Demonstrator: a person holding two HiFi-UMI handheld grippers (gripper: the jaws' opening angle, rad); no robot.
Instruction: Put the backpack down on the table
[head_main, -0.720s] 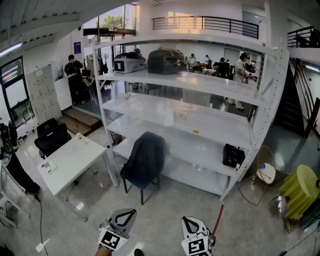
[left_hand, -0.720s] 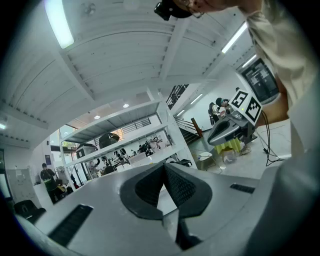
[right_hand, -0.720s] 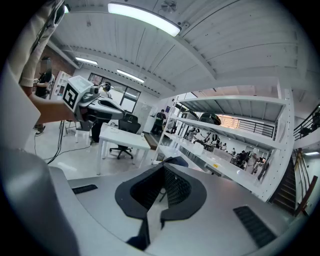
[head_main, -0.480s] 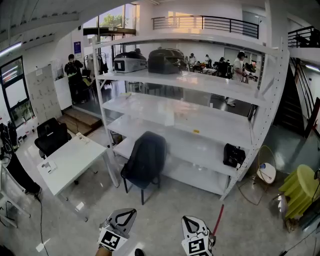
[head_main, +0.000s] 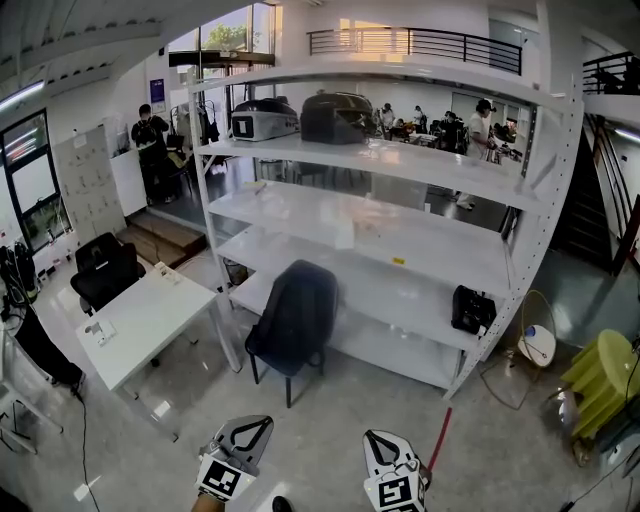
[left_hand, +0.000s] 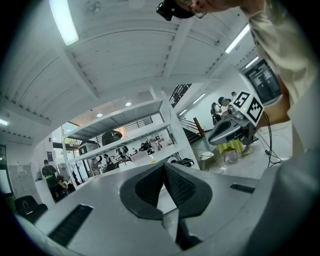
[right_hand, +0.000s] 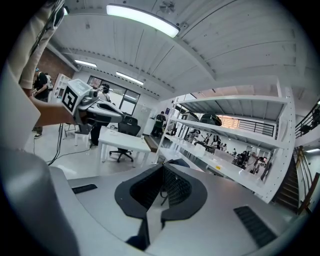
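**Both grippers closed and empty, backpack waiting on a chair across the floor**

Nearest, at the bottom of the head view, the left gripper (head_main: 243, 437) and the right gripper (head_main: 385, 452) are held side by side over bare floor. In each gripper's own view the ribbed pads are pressed together with nothing between them. Neither gripper is close to the backpack.

The step in hand appears to be the approach. To do it well, the jaws probably need to open before they arrive. One gripper would likely take a top loop or a strap while the other supports the body. The bag then needs lifting clear of the chair back before it is carried left.

Farther off, near the middle of the scene, the backpack (head_main: 295, 310) stands upright on a dark chair (head_main: 270, 362) with thin legs. It is black, slim and soft-looking, with a rounded top. Its straps and handle cannot be made out from here.

Just left of the chair stands the white table (head_main: 150, 320), with a few small items near its ends and a bare middle. Behind the chair rises a tall white shelving rack (head_main: 400, 290).
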